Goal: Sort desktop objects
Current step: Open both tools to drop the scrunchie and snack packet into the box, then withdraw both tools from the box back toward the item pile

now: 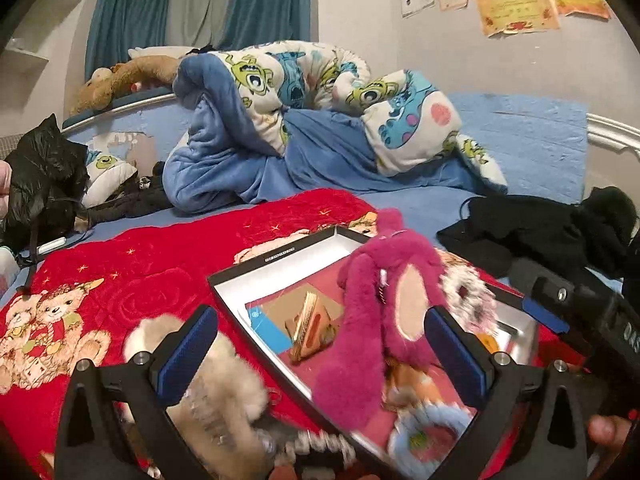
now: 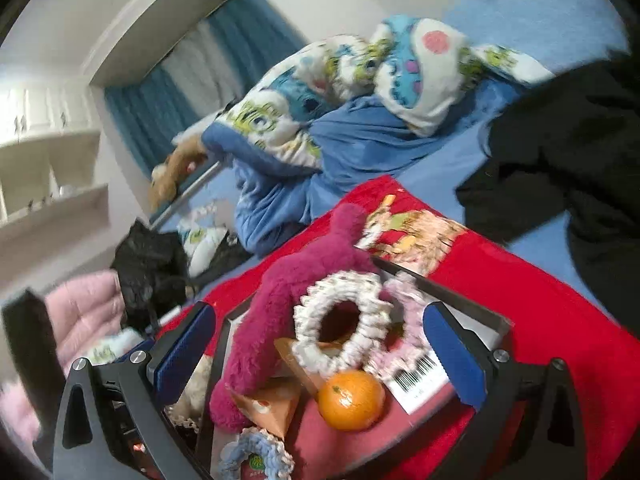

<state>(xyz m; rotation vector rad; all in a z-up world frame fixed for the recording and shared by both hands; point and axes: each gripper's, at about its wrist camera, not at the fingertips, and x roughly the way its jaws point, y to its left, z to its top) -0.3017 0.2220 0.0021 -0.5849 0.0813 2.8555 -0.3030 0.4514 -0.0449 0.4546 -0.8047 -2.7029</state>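
A black-rimmed box point(image 1: 276, 258) with white inner walls lies on the red blanket. In it are a magenta plush toy point(image 1: 384, 280), a gold item point(image 1: 308, 328) and a blue scrunchie point(image 1: 432, 428). My left gripper point(image 1: 320, 314) hangs open over the box's near side, a beige furry thing point(image 1: 216, 392) by its left finger. The right gripper's fingers point(image 1: 546, 314) show at the box's right edge. In the right wrist view my right gripper point(image 2: 320, 312) is open around the plush toy point(image 2: 280, 300), a white scrunchie point(image 2: 340, 316), a pink scrunchie point(image 2: 404, 320) and an orange point(image 2: 350, 400); its pads press on nothing.
The red bear-print blanket point(image 1: 140, 272) covers the near bed. Behind it lies a bunched blue cartoon duvet point(image 1: 320, 100). Black clothing point(image 1: 540, 232) sits to the right, a black bag point(image 1: 44, 172) to the left. A pink padded jacket point(image 2: 88, 312) is at the left.
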